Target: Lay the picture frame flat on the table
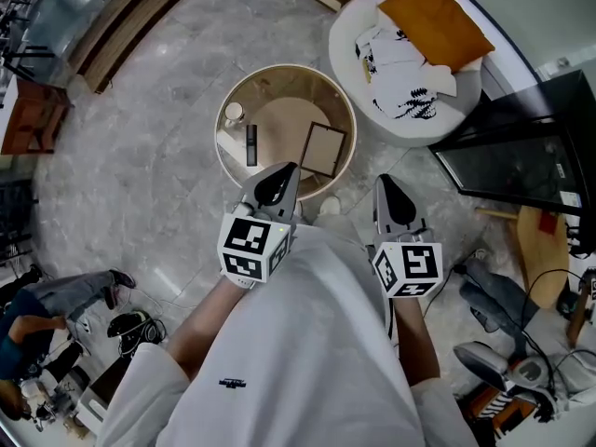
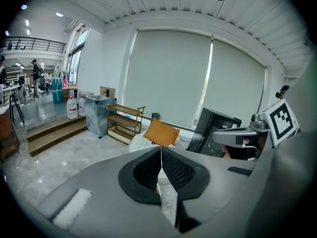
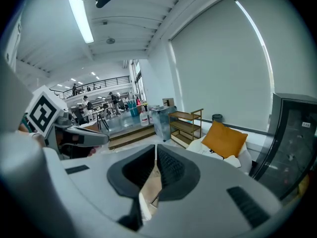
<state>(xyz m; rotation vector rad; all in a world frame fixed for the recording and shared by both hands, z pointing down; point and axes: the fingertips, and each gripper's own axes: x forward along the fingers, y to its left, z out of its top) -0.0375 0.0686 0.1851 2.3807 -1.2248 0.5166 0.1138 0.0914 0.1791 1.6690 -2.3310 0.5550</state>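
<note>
- Both sets of jaws are pressed together with nothing between them: in the left gripper view the left gripper (image 2: 161, 155) shows its two dark ribbed pads meeting at a thin seam, and the right gripper view shows the same for the right gripper (image 3: 155, 155).
- From the head view we see the left gripper (image 1: 279, 182) and the right gripper (image 1: 391, 198) held side by side over the near edge of the round surface (image 1: 226, 152); neither touches anything on it.
- We find the picture frame (image 1: 323, 149) on the right, near part of that surface, close to the wooden rim and ahead of the gap between the two grippers.
- Its whole rectangular face shows to us from above, so it appears to lie flat, face up.
- Its long axis runs away from us, with the far end tipped slightly to the right.
- We see a thin dark border around a pale, plain inner panel.
- A slim dark bar (image 1: 251, 144) lies left of the frame, well apart from it, and a small pale round cup (image 1: 233, 112) sits farther left near the rim.
</note>
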